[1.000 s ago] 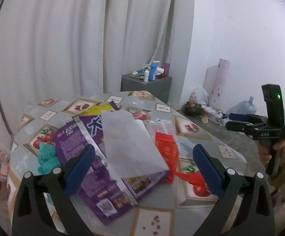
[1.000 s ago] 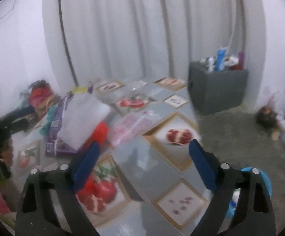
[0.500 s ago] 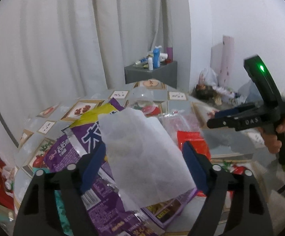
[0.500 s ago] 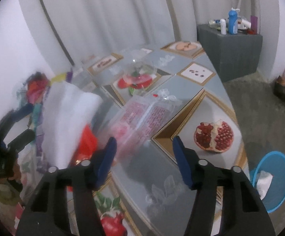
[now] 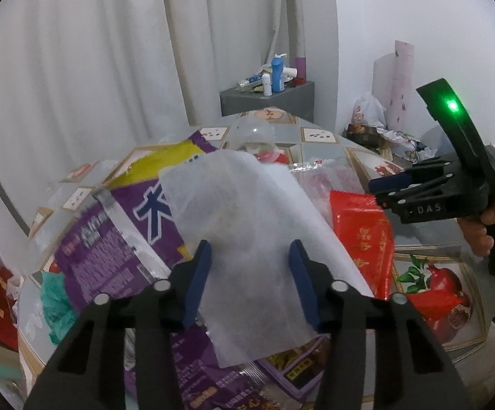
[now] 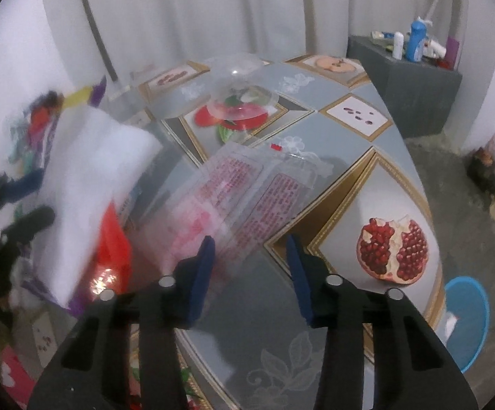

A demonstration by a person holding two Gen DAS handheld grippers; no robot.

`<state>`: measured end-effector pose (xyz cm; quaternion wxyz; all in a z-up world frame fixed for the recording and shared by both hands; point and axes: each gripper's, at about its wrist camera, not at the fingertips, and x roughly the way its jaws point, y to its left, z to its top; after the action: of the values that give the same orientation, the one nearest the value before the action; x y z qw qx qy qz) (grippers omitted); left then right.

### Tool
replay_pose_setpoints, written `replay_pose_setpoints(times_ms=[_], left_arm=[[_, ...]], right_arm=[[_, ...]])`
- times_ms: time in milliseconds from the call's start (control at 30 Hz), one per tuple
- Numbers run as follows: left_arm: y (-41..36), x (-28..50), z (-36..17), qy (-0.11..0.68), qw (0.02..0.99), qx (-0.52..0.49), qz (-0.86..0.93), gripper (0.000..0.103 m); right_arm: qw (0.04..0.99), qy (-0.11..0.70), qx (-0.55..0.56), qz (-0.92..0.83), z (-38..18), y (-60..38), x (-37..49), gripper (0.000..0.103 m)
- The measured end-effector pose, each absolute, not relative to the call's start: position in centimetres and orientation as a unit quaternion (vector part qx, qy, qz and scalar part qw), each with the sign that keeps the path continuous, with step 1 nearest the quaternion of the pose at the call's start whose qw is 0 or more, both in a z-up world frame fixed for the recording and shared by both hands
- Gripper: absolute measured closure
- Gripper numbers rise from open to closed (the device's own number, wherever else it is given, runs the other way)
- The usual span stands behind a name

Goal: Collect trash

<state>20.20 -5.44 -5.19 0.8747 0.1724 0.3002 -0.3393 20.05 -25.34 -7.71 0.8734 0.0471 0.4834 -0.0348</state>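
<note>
- Both grippers are brought lower and closer to the littered table [image 6: 367,184] than a second ago, and their jaws are narrowed.
- Around the white tissue sheet [image 5: 247,225], the left gripper [image 5: 250,256] is seen closing; the sheet lies between the blue pads, not yet pinched (no pressing is visible).
- Over the clear printed plastic wrapper [image 6: 247,198], the right gripper [image 6: 250,249] is also seen closing, with its edge between the pads.
- A purple snack bag [image 5: 117,239] and a red packet [image 5: 363,235] are left beside the tissue.
</note>
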Motion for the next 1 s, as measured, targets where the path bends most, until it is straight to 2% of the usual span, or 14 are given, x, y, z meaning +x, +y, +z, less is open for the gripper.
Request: replay_pose_setpoints(times_ms=[333,467,600,800,867,933,1000], left_arm=[[-5.2,20.7,-5.2,0.312,0.874,0.155,-0.338,0.084],[-4.9,20.8,-5.2,0.316,0.874,0.144,-0.342,0.091],[-4.7,20.8,-5.2,0.318,0.873,0.136,-0.344,0.093],[-4.5,20.8,-5.1,0.319,0.874,0.128,-0.345,0.094],[-4.4,20.7,-5.1,0.317,0.875,0.126,-0.345,0.094],[-4.3,20.6,-4.9,0.315,0.875,0.125,-0.346,0.095],[-4.3,20.4,-4.7,0.312,0.876,0.123,-0.348,0.096]], right_arm=[[0.876,0.477,0.042,-0.052,-7.8,-26.3,19.9,0.098],[0.874,0.479,0.060,-0.051,-7.7,-26.9,19.9,0.102],[0.872,0.473,0.117,-0.039,-7.1,-28.2,19.7,0.102],[0.864,0.453,0.220,-0.020,-6.0,-29.6,18.3,0.096],[0.869,0.439,0.226,0.007,-5.2,-29.0,17.4,0.088],[0.873,0.428,0.229,0.043,-4.5,-28.1,16.6,0.073],[0.874,0.423,0.226,0.079,-4.1,-26.9,16.1,0.068]])
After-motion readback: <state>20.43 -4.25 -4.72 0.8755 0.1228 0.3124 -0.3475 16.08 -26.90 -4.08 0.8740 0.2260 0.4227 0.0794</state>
